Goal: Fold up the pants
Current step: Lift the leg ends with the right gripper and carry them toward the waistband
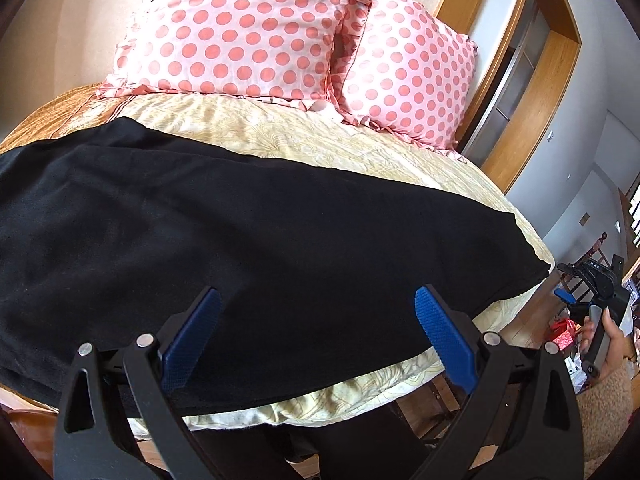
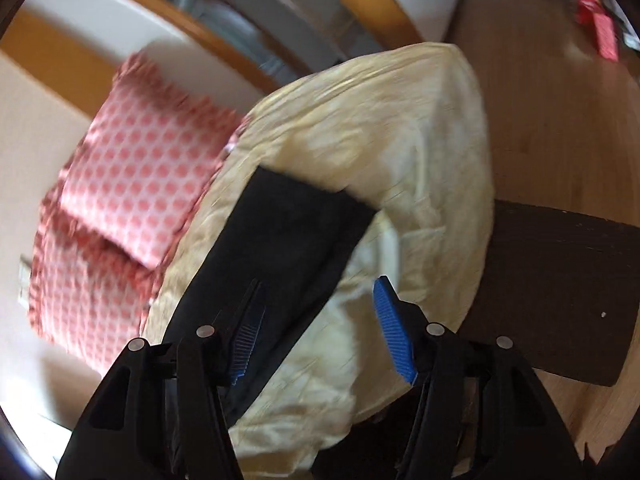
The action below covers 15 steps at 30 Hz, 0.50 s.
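Left wrist view shows the black pants [image 1: 248, 240] lying lengthwise along the bed's [image 1: 304, 132] near edge, right under the empty, wide-apart left gripper [image 1: 316, 320], while the right gripper [image 2: 316, 320], jaws apart and empty, hangs off the bed's corner by the hem end.
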### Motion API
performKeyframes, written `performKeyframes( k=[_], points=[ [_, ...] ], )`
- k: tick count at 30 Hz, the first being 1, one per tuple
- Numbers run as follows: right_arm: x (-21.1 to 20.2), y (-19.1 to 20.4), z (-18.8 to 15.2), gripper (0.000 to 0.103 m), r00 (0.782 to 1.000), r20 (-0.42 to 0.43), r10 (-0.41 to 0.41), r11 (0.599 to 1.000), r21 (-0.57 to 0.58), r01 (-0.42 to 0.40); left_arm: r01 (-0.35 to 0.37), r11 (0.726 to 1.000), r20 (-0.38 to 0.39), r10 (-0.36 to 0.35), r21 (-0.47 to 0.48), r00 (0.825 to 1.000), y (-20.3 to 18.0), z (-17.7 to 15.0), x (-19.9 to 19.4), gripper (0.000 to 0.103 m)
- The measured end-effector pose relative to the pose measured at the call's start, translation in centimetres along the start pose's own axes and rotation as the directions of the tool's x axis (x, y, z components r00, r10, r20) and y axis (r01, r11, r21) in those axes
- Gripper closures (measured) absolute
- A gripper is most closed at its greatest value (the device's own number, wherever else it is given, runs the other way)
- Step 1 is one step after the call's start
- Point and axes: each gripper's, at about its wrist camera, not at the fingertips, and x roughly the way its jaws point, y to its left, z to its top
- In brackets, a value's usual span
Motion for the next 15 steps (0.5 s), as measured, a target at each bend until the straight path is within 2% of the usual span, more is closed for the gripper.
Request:
performKeyframes(
  k=[2, 5, 12, 13, 14, 15],
  points=[
    [0.9, -1.6, 1.4, 0.044, 1.0, -0.01, 0.01, 0.998, 0.068, -0.009, 0.002, 1.0, -0.005, -0.002, 0.001, 1.0, -0.1, -0.1, 0.2, 0.005],
    [2.4, -2.6, 2.4, 0.044, 0.999, -0.034, 0.036, 0.994, 0.106, -0.032, -0.001, 1.0, -0.009, 0.001, 0.007, 1.0, -0.2, -0.1, 0.3, 0.005],
    [4.2, -1.8, 2.5, 0.046, 0.999, -0.031, 0.034, 0.997, 0.066, -0.032, -0.007, 1.0, -0.026, 0.007, 0.015, 1.0, -0.5, -0.1, 0.8, 0.005],
    [4.3, -1.4, 2.5, 0.048, 0.999, -0.025, 0.03, 0.998, 0.049, -0.029, -0.006, 1.0, -0.026, 0.007, 0.015, 1.0, -0.4, -0.1, 0.8, 0.005],
    [4.2, -1.0, 2.3, 0.055, 1.0, -0.018, 0.022, 0.999, 0.025, -0.022, -0.007, 1.0, -0.027, 0.007, 0.014, 1.0, -0.4, -0.1, 0.9, 0.005],
    [4.2, -0.5, 2.2, 0.057, 1.0, -0.011, 0.006, 1.0, 0.002, -0.006, -0.007, 1.0, -0.029, 0.007, 0.012, 1.0, -0.4, -0.1, 0.9, 0.005]
  ],
)
